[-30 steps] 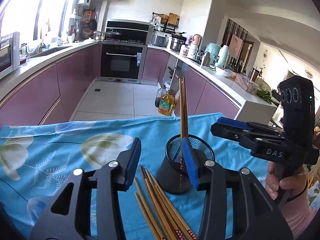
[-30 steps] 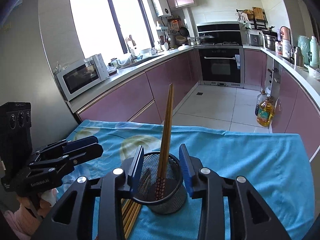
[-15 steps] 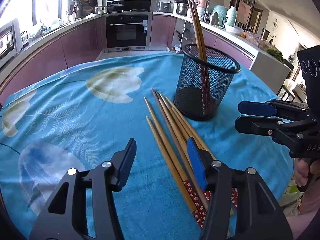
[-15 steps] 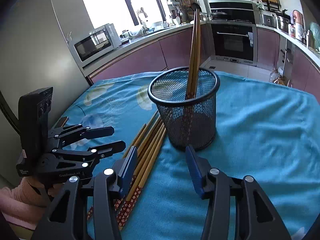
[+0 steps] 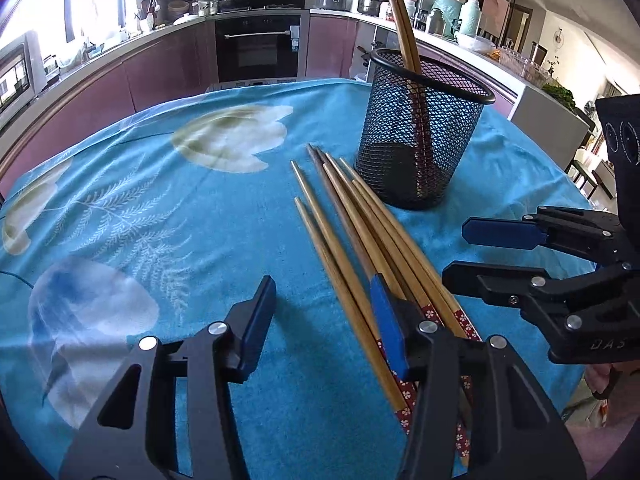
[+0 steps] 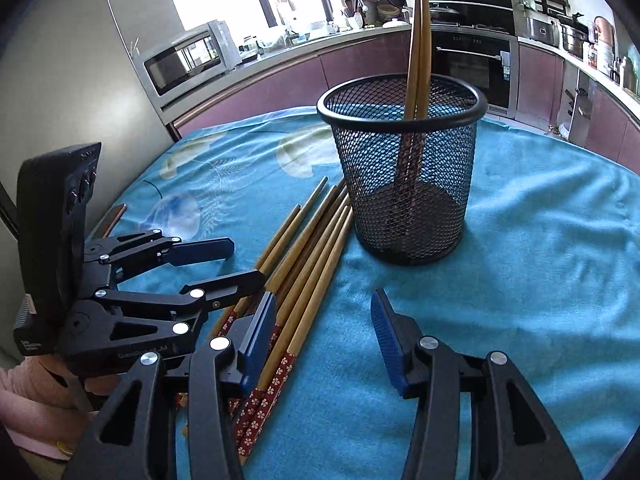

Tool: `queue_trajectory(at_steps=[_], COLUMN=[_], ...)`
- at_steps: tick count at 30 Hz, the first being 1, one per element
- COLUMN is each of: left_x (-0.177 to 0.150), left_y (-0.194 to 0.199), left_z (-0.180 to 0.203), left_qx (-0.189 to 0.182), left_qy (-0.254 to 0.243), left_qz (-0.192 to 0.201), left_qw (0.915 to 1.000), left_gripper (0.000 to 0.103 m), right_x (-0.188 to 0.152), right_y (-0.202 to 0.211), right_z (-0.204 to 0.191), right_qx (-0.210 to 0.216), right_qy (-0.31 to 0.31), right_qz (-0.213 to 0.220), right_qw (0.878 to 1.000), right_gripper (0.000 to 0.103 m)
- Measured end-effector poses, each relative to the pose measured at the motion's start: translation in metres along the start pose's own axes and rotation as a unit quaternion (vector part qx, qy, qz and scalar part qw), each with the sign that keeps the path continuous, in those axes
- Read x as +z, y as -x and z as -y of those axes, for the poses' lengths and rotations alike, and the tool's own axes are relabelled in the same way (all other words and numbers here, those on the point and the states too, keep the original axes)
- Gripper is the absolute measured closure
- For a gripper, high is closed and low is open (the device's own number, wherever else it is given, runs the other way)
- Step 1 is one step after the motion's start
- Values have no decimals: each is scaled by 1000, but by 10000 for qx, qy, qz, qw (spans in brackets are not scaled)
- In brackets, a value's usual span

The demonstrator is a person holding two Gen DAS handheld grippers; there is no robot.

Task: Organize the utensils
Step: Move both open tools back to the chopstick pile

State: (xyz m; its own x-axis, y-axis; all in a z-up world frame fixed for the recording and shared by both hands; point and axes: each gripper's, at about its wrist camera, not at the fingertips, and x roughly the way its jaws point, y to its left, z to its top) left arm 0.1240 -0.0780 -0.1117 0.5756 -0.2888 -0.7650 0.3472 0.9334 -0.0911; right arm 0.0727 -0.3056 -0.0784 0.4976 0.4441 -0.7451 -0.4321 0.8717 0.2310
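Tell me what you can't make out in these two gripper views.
- Loose chopsticks: patterned ends hidden under the left gripper in the left wrist view.
- Same ends in the right wrist view: partly covered by the right gripper.
- Mesh holder: whether its two chopsticks touch the bottom, blurred by mesh.

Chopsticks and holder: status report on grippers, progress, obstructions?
Left gripper and right gripper open, empty, jaws just closing slightly. Two chopsticks upright in holder; loose chopsticks flat on cloth beside it. Nothing blocking.
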Motion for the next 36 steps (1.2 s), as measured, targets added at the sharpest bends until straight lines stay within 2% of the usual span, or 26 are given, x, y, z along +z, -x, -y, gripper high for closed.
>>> queue_trajectory(at_steps=[1, 3, 8, 12, 16, 20, 22, 23, 28, 31, 36], left_x=[-1, -1, -2, -4, -6, -7, -7, -7, -7, -5, -3], left_y=[0, 1, 3, 4, 4, 3, 3, 3, 4, 3, 0], left_z=[0, -1, -5, -14, -22, -24, -26, -27, -25, -24, -22], left_qx=[2, -30, -236, -497, -565, -639, -690, -720, -629, -573, -573], left_qy=[4, 25, 140, 330, 446, 469, 504, 522, 460, 410, 423], left_qz=[-8, -16, -69, -104, -143, -174, -183, -190, -215, -219, -227], left_qw=[10000, 10000, 9996, 9982, 9973, 9967, 9962, 9959, 9967, 9973, 9972], left_gripper=[55, 59, 67, 70, 79, 80, 84, 85, 85, 79, 79], right_x=[0, -1, -2, -2, -1, -1, -1, -2, -2, 0, 1], right_y=[-3, -9, -9, -8, -11, -14, -15, -15, -15, -16, -18], right_z=[0, -2, -2, -2, -7, -10, -12, -11, -10, -9, -11], right_qx=[-42, -116, -170, -164, -182, -208, -85, -27, -15, -7, -56], right_qy=[10, 10, 52, 42, 82, 128, 111, 90, 67, 19, 13], right_qz=[-36, -112, -116, -167, -207, -245, -280, -288, -281, -283, -240], right_qw=[10000, 9999, 9998, 9997, 9996, 9994, 9995, 9995, 9996, 9996, 9997], right_gripper=[66, 72, 75, 79, 82, 83, 90, 90, 92, 92, 92])
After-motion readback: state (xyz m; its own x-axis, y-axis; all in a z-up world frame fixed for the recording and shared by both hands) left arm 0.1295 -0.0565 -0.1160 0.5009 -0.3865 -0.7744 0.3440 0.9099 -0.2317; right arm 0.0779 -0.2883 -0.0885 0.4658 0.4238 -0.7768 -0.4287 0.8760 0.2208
